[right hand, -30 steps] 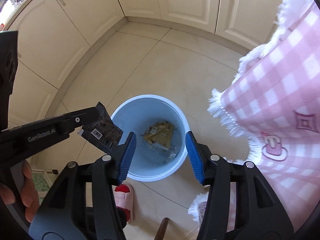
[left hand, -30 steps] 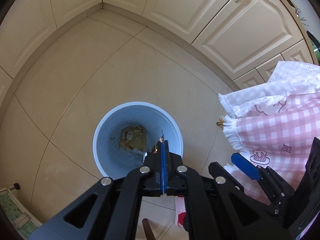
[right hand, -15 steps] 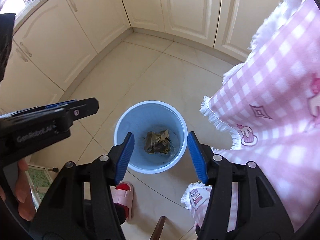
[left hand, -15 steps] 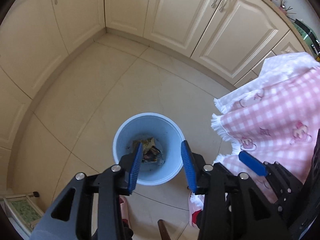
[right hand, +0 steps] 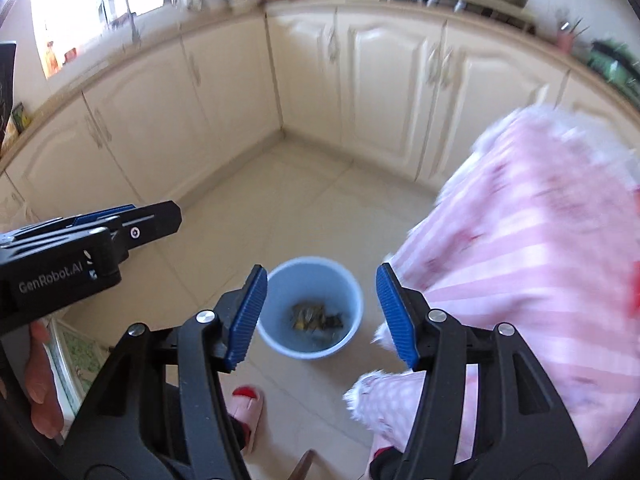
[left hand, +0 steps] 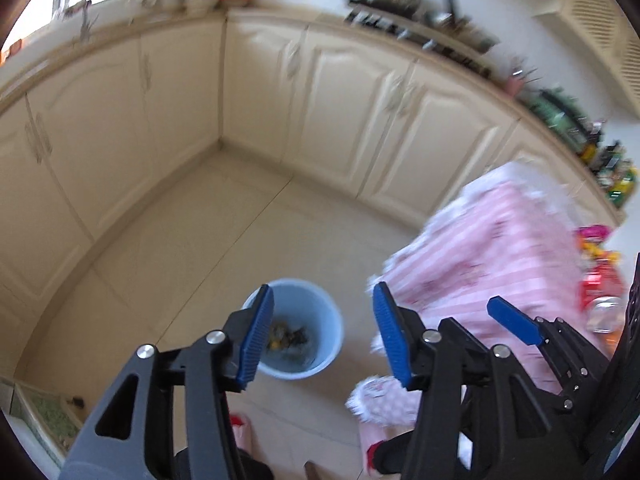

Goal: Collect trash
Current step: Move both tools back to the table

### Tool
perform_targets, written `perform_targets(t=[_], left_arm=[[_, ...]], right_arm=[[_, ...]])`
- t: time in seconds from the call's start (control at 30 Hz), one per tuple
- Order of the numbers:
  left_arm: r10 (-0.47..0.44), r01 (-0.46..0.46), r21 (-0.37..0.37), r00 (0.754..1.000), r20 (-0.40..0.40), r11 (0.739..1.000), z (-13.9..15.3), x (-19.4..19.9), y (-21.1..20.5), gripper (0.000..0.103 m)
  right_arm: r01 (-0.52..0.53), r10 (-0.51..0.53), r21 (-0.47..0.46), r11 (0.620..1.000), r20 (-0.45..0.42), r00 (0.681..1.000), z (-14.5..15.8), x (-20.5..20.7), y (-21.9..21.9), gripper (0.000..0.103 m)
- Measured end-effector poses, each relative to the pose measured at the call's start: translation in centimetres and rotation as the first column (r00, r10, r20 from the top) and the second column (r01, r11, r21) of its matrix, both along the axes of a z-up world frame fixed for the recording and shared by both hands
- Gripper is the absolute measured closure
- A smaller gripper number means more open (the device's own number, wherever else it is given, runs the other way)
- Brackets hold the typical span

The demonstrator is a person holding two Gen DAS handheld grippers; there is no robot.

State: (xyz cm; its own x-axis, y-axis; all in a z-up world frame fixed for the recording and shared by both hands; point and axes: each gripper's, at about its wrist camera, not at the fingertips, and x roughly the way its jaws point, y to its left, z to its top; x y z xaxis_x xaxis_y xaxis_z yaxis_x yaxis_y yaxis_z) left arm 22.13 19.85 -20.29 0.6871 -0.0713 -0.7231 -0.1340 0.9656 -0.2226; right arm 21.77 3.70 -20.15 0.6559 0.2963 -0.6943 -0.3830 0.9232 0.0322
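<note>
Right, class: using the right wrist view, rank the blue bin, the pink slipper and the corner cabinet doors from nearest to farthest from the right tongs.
1. pink slipper: on the floor just below the right tongs, lower left.
2. blue bin: on the floor ahead, seen between the open fingers.
3. corner cabinet doors: farthest, at the back.

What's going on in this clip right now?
A person is collecting trash with a pair of tongs in each hand. Both the left tongs and the right tongs are open with nothing between their fingers; the left ones have just been opening. On the tile floor below sits the light blue bin with crumpled wrappers already in it. A table under a pink checked tablecloth stands to the right, with colourful packets on it, possibly next to go.
</note>
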Motion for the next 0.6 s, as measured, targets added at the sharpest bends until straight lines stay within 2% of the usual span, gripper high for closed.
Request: perform_targets(t=[0.17,0.23,0.3,0.37,0.43,0.5,0.6], left_arm=[[-0.141,0.142,-0.004,0.984,0.108,0.99,5.0,-2.4,-5.6,0.039],[-0.225,0.231,-0.028,0.966,0.13,0.973,6.3,-2.7,-8.9,0.039],[-0.302,0.311,-0.045,0.943,0.141,0.949,7.3,-2.8,-12.0,0.039],[-0.352,0.361,-0.041,0.926,0.136,0.932,7.9,-3.1,-14.6,0.039],[-0.407,0.41,0.009,0.903,0.134,0.912,8.2,-3.3,-17.9,0.039],[-0.444,0.444,0.027,0.887,0.126,0.896,8.2,-3.4,-20.3,0.039],[-0.487,0.488,0.026,0.866,0.111,0.873,8.0,-3.5,-23.0,0.039]], right_arm=[[0.077,-0.079,0.018,0.997,0.144,0.986,5.7,-4.3,-6.2,0.041],[0.134,-0.137,0.03,0.991,0.205,0.969,8.0,-6.3,-10.0,0.039],[0.191,-0.193,0.029,0.981,0.232,0.954,8.9,-7.5,-13.7,0.036],[0.251,-0.254,0.041,0.967,0.238,0.937,9.2,-8.3,-17.0,0.036],[0.334,-0.338,0.059,0.941,0.235,0.911,9.2,-9.0,-21.1,0.036],[0.386,-0.392,0.07,0.92,0.222,0.893,9.1,-9.2,-24.1,0.035],[0.455,-0.473,0.144,0.879,0.132,0.871,7.8,-9.0,-29.4,0.035]])
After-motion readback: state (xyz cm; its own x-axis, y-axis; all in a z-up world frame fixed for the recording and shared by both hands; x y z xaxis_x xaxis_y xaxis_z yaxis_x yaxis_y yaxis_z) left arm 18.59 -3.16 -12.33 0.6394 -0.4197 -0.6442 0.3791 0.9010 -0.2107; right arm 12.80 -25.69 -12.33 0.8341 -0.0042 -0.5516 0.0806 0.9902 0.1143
